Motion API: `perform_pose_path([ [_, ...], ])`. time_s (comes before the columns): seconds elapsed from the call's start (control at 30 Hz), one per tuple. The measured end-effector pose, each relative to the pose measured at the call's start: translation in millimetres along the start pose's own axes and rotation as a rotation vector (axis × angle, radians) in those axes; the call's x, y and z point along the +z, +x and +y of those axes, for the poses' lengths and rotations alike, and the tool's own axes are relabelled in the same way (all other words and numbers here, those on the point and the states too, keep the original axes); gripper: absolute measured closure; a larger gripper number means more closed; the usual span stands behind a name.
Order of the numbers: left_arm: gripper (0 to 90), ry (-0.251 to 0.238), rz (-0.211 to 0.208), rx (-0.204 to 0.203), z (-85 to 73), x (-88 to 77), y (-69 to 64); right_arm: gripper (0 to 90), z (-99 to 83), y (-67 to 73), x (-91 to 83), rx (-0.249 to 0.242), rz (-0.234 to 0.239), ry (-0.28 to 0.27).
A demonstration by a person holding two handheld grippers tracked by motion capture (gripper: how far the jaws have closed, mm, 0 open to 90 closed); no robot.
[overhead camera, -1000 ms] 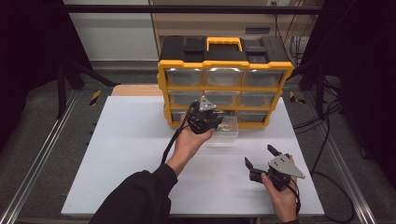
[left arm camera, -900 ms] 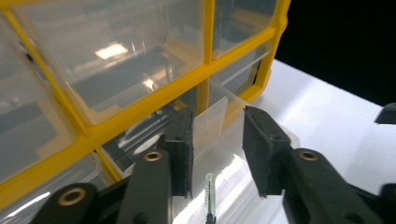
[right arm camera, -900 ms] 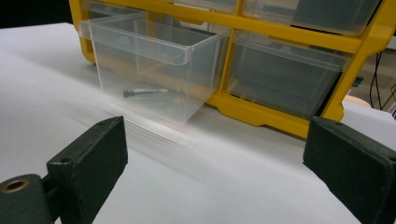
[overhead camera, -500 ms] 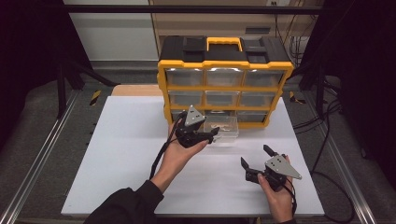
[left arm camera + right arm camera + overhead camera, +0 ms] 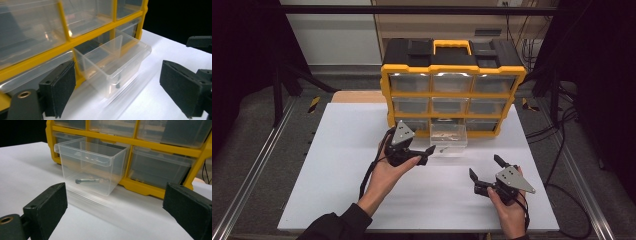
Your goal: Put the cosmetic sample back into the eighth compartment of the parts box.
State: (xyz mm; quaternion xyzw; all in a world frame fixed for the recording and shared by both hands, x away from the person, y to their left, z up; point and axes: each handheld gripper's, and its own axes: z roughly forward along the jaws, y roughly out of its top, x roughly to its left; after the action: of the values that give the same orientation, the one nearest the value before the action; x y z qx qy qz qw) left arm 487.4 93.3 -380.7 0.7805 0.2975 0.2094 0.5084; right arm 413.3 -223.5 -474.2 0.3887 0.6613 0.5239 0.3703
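Plenty of bare table [image 5: 337, 165] left of and in front of the drawer [image 5: 449, 138], which juts from the organizer [image 5: 452, 90], bottom row, middle slot, long axis towards the near edge. Left claw [image 5: 424, 152] just left of the drawer's front lip, levelled rightward, jaws just spread wide, nothing between. Right claw [image 5: 484, 167] near the front edge, aimed at the drawer, wide and empty. Small screw [image 5: 86, 180] lying flat inside, roughly parallel to the lip.

left gripper [image 5: 424, 152]: held level in the left hand [image 5: 384, 172], pointing to 3 o'clock, jaws wide apart and just been opening, nothing between them | right gripper [image 5: 486, 167]: at 5 o'clock, pointing to 11 o'clock, jaws spread, empty
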Motion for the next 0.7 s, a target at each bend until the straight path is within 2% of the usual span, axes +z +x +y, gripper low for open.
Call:
perform_pose_path([
  [0.13, 11.4, -0.016, 0.013, -0.020, -2.9, -10.7, 6.8, 6.2, -1.0, -2.3, -0.2, 0.026, 0.000, 0.016],
  [0.23, 9.9, -0.015, 0.016, -0.011, -4.4, -17.7, 10.3, 6.2, -1.8, -4.0, 0.7, 0.046, -0.001, 0.022],
  [0.43, 7.9, 0.008, 0.036, -0.003, -12.6, -31.3, 17.5, 5.3, -1.8, -5.7, -0.2, 0.042, 0.007, 0.033],
  [0.53, 7.7, -0.006, 0.038, -0.007, -17.2, -36.0, 19.6, 6.1, -3.3, -9.7, -1.3, 0.072, 0.000, 0.039],
  [0.6, 7.7, -0.038, 0.023, 0.014, -19.8, -39.2, 20.1, 6.7, -2.6, -11.8, -2.6, 0.068, -0.002, 0.045],
  [0.7, 6.8, -0.052, 0.026, 0.050, -21.7, -42.0, 20.7, 6.9, -2.6, -13.6, -3.2, 0.076, -0.015, 0.048],
])
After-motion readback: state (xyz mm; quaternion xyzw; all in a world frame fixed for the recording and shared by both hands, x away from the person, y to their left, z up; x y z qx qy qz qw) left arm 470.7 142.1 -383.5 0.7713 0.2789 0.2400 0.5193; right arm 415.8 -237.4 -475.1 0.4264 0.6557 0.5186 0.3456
